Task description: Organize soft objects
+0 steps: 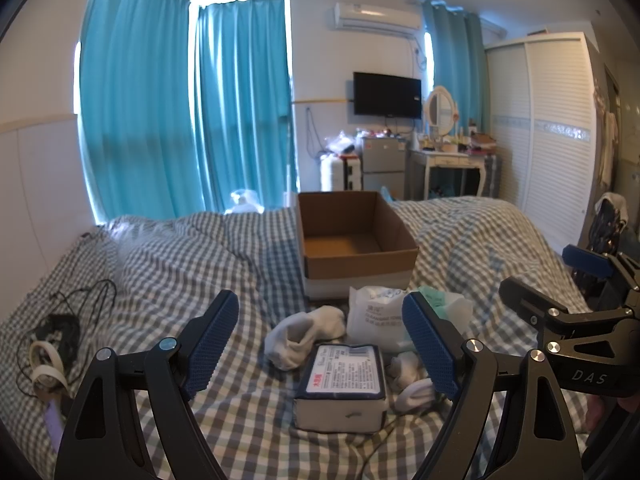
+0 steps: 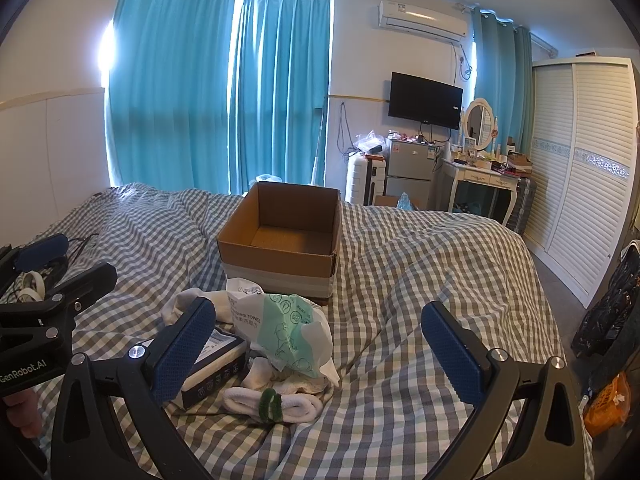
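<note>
Now both tongs gape empty: left gripper point(image 1: 320, 344) straddles tissue pack point(image 1: 342, 384) lower centre; pinch sides squarely, lift toward cardboard box point(image 1: 356, 248); right gripper point(image 2: 316, 348) idle.

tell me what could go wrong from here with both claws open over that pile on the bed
1. The blue-edged tissue pack lies against the white socks, so the open left claw might pinch both together.
2. The rolled sock with the green band sits on rumpled checked bedding; the right claw could snag fabric.
3. The empty cardboard box rests on soft bedding, so a nudge might tip it.
</note>
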Available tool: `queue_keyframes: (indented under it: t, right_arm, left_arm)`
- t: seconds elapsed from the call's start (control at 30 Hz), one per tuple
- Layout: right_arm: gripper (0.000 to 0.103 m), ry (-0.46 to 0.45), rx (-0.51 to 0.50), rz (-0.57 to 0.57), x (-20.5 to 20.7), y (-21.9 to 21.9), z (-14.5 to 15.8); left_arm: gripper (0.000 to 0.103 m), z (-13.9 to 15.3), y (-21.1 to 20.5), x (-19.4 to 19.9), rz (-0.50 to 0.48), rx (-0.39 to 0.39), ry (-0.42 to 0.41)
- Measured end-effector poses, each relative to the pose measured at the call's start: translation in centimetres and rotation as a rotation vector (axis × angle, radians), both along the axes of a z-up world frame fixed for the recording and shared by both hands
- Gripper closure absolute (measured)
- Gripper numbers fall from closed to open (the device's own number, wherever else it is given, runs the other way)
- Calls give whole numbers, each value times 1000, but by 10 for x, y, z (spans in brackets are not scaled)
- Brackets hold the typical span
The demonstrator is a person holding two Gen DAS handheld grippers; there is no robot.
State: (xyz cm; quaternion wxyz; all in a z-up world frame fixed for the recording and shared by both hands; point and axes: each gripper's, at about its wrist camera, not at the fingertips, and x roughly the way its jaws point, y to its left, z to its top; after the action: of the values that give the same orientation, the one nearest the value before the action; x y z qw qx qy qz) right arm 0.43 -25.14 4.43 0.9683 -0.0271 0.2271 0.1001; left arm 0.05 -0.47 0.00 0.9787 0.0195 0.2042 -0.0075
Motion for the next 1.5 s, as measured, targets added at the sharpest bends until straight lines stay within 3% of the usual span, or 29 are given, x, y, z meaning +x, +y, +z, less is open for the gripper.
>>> queue_keyframes:
  t: [0.63,1.2,1.33,1.5]
  right_arm:
    - [0,-1,-3,-1,0,1,0]
    - [0,-48,-29,26,-5,0,20]
    - [0,27,-59,49,12,-4,2]
    - [0,136,-48,60,31,-8,-32]
  left_arm:
    - [18,0,0,0,0,-2,0]
    - [18,15,10,-4,-16,-34,-23]
    - [18,2,11,5,-49,-39,20]
    - [18,-39,6,30,-66,-42,156]
